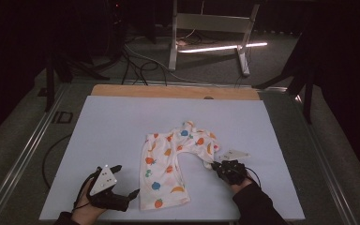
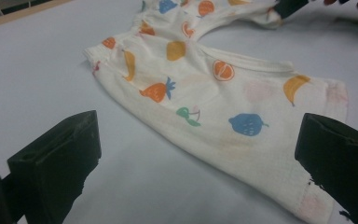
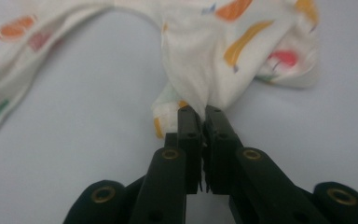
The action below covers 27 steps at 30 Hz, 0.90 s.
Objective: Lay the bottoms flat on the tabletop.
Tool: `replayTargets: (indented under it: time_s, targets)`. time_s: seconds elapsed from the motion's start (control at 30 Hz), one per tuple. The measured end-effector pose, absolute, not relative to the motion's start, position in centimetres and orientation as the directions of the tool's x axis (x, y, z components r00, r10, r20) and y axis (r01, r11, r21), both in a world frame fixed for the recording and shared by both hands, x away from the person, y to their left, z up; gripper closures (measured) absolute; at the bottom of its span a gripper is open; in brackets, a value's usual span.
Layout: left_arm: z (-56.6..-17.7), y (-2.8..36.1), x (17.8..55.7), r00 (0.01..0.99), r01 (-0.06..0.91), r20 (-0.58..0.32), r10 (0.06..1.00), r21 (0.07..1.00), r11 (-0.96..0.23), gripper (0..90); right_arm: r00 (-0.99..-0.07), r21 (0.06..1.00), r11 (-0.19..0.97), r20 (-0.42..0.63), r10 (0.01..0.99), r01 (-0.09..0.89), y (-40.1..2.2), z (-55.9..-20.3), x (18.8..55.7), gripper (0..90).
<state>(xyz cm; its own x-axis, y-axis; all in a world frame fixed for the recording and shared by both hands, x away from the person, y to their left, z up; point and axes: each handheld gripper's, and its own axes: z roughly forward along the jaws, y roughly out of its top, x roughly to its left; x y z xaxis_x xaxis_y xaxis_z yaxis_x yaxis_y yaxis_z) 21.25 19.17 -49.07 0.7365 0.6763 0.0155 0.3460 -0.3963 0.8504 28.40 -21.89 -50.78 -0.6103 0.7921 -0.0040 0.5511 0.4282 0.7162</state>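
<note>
A small pair of white baby trousers (image 1: 168, 161) printed with coloured fruit lies spread on the pale mat (image 1: 108, 126). One leg points toward the near edge and the other bends off to the right. My left gripper (image 1: 127, 180) stands open just left of the near leg's hem. In the left gripper view its wide-apart jaws (image 2: 198, 163) frame that leg (image 2: 214, 93) without touching it. My right gripper (image 1: 213, 165) is shut on the bunched end of the right leg. The right gripper view shows its jaws (image 3: 203, 114) pinching a fold of the cloth (image 3: 205, 56).
The mat covers a wooden table whose far edge (image 1: 168, 91) shows as a brown strip. Beyond it on the dark floor are cables (image 1: 140, 65) and a white metal stand (image 1: 211, 28). Bare mat surrounds the trousers on every side.
</note>
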Motion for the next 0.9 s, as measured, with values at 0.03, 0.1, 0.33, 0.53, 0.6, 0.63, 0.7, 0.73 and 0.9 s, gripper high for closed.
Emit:
replayTargets:
  time_s: [0.03,0.1,0.33,0.53,0.6,0.63,0.7,0.73,0.9]
  targets:
    - [-49.1,19.2,21.3,0.734,0.348,0.014,0.679,0.851,-0.393,1.3,-0.607,0.731,0.418,-0.008,0.795,0.539,-21.9,-50.2,28.3,86.9]
    - [-49.1,19.3,21.3,0.736,0.348,0.011,0.677,0.852,-0.391,1.3,-0.609,0.759,0.4,-0.006,0.793,0.514,-21.9,-48.9,27.9,86.8]
    - [-49.0,19.3,21.3,0.741,0.343,0.007,0.671,0.856,-0.388,1.3,-0.642,0.803,0.405,-0.037,0.766,0.437,-20.6,-45.3,28.3,86.5]
    - [-49.1,19.3,21.4,0.745,0.348,0.001,0.667,0.853,-0.39,1.3,-0.623,0.784,0.415,-0.046,0.781,0.462,-19.5,-45.7,31.6,86.4]
    - [-49.2,19.2,21.5,0.748,0.35,-0.002,0.664,0.851,-0.392,1.3,-0.617,0.777,0.417,-0.047,0.786,0.472,-19.2,-46.0,32.8,86.4]
    - [-49.3,19.2,21.5,0.749,0.352,-0.001,0.663,0.848,-0.396,1.3,-0.609,0.769,0.42,-0.051,0.792,0.482,-19.0,-46.2,33.4,86.3]
    - [-49.3,19.2,21.5,0.75,0.353,-0.002,0.661,0.847,-0.398,1.3,-0.611,0.756,0.409,-0.014,0.791,0.512,-18.7,-46.8,34.5,85.3]
    - [-49.3,19.2,21.5,0.751,0.354,-0.004,0.66,0.847,-0.397,1.3,-0.615,0.749,0.411,-0.006,0.788,0.52,-18.5,-47.2,35.0,83.2]
    - [-49.4,19.3,21.5,0.75,0.359,-0.013,0.662,0.848,-0.391,1.3,-0.642,0.728,0.421,0.035,0.766,0.541,-18.0,-48.8,35.9,51.4]
